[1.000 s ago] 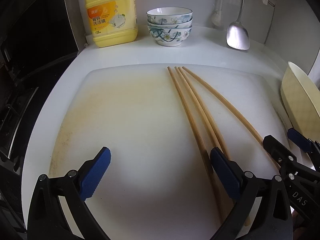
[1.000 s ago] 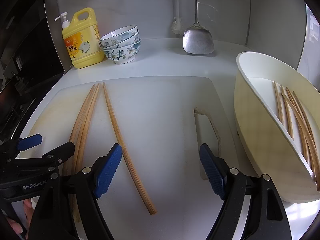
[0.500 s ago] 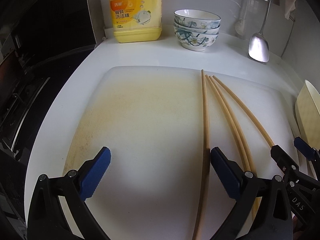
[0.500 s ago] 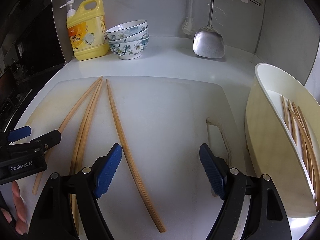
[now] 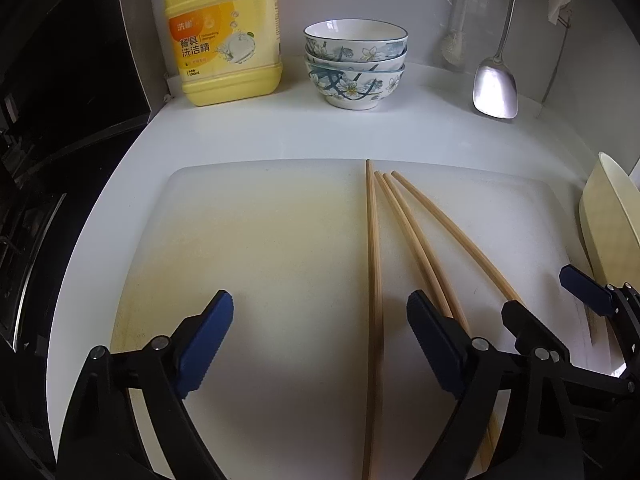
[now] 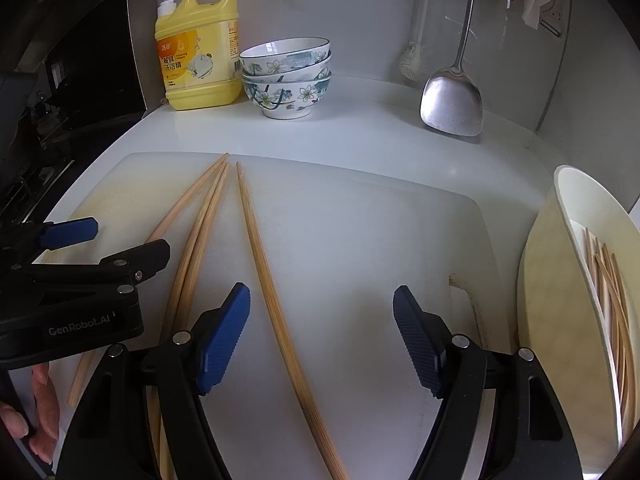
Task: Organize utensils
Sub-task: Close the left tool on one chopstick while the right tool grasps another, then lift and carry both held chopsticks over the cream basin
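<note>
Bamboo chopsticks (image 5: 374,264), four long pale sticks fanned on board, both hand-held grippers released, jaws just narrowing

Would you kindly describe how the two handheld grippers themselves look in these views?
Both are black plastic. The left gripper and right gripper each have two angled fingers tipped with ribbed blue pads and silver pivot pins. White "GenRobot.AI" lettering marks the left gripper's body in the right wrist view.

A white kitchen counter (image 5: 248,132) runs back to a pale, glossy wall (image 6: 360,8) under soft, even light. A dark stove area (image 5: 48,160) sits along the counter's left edge, in shadow. A metal spatula (image 6: 452,100) hangs against the wall.
</note>
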`<action>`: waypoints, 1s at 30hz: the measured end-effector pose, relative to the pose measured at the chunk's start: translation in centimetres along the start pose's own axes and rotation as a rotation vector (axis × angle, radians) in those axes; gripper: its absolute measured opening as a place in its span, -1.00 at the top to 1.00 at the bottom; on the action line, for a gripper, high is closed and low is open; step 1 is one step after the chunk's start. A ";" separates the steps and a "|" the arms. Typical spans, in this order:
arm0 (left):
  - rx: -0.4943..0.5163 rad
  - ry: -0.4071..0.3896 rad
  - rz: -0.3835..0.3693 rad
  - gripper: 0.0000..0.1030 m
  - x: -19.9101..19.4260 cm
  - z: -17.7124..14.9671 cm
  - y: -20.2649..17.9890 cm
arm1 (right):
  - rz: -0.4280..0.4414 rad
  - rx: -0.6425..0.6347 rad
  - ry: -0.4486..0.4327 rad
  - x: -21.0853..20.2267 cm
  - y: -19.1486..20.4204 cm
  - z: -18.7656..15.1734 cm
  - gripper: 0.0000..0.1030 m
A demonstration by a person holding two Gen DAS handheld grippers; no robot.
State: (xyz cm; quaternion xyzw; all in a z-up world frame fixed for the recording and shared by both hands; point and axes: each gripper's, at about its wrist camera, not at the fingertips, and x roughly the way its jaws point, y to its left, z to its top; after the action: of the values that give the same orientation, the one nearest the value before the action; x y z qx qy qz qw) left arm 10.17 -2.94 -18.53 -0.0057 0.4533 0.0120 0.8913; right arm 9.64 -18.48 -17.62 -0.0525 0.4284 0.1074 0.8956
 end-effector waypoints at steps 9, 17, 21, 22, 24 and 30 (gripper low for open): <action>0.057 -0.026 -0.042 0.12 -0.5 0.1 -0.6 | 0.025 -0.032 -0.016 -0.2 1.2 0.1 0.22; 0.070 -0.033 -0.080 0.86 -0.7 0.0 -0.3 | 0.008 -0.077 -0.026 -0.4 2.6 -0.1 0.84; 0.049 -0.031 -0.132 0.87 -1.0 -0.3 0.6 | 0.017 -0.028 -0.029 -0.6 2.3 -0.3 0.87; 0.047 -0.028 -0.143 0.87 -1.1 -0.4 0.8 | 0.020 -0.012 -0.028 -0.7 2.2 -0.3 0.88; 0.049 -0.018 -0.161 0.87 -1.3 -0.7 1.2 | 0.026 0.023 -0.025 -1.0 1.9 -0.5 0.88; 0.076 -0.004 -0.186 0.87 -3.7 -0.9 2.4 | 0.037 0.130 -0.037 -3.9 1.8 -0.4 0.88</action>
State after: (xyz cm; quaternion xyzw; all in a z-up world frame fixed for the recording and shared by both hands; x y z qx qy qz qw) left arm 7.17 -0.57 -16.10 -0.0141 0.4491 -0.0880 0.8890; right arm 6.57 -17.42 -14.81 0.0159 0.4186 0.0968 0.9028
